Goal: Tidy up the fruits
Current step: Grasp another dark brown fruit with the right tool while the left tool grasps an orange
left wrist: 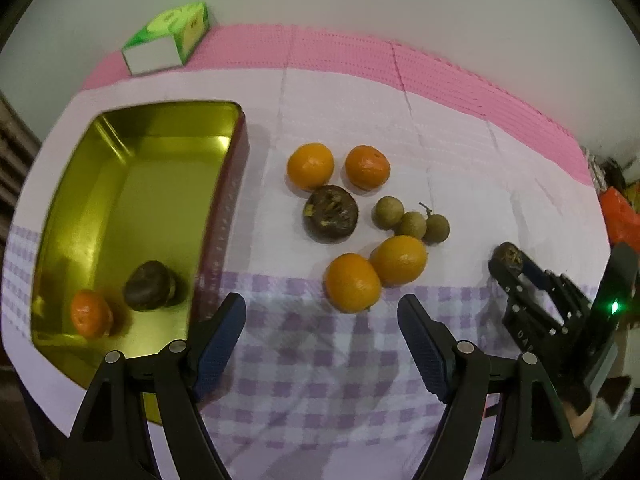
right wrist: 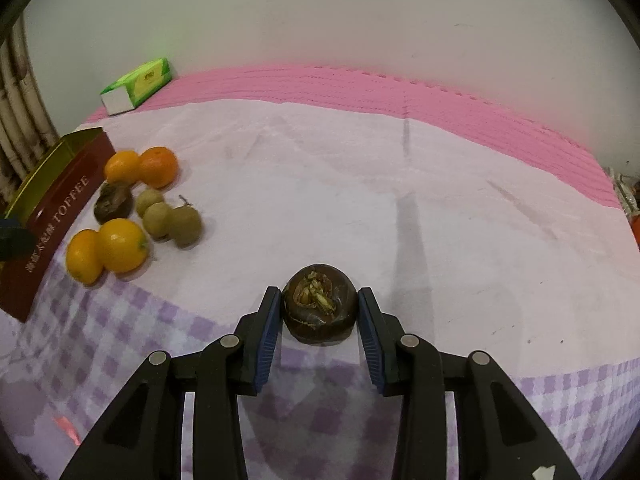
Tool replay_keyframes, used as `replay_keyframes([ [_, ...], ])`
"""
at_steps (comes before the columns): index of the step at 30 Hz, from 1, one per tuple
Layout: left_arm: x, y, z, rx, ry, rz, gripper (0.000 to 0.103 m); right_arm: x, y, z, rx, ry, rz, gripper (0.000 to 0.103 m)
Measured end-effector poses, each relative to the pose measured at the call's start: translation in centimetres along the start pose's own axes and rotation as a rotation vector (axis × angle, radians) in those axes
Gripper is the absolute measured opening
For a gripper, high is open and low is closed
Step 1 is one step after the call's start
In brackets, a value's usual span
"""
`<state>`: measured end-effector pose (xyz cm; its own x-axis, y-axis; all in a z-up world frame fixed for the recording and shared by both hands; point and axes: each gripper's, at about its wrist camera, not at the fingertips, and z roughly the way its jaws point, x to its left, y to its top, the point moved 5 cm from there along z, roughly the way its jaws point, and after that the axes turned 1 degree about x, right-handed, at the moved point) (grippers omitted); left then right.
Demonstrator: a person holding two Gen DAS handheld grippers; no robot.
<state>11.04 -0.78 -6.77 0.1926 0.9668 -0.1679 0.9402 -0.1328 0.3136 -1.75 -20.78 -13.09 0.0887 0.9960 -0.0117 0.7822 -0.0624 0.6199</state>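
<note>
My right tongs [right wrist: 319, 320] pinch a dark brown fruit [right wrist: 320, 304] by its flanks, stem scar up, so it can't roll on the carry to the gold tin [left wrist: 132, 216] off to their left. My left tongs [left wrist: 320, 344] hang spread and empty with the tin's near corner just to their left, an orange [left wrist: 91, 314] and another dark fruit [left wrist: 150, 285] already inside. The loose pile [left wrist: 360, 220] of oranges, small tan fruits and one dark fruit lies on the checked cloth [left wrist: 320, 380] just ahead of them, presumably next.
</note>
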Motion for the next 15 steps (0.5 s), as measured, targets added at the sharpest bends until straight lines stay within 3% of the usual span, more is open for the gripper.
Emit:
replay_keyframes([
  [6,0.1,0.9,1.6,0.065,-0.037,-0.081,0.061,-0.2,0.1,0.0,-0.017,0.009,0.006,0.036],
  [15,0.1,1.5,3.3,0.106,-0.056,-0.126,0.053,-0.3,-0.2,-0.3,-0.031,0.011,0.011,0.036],
])
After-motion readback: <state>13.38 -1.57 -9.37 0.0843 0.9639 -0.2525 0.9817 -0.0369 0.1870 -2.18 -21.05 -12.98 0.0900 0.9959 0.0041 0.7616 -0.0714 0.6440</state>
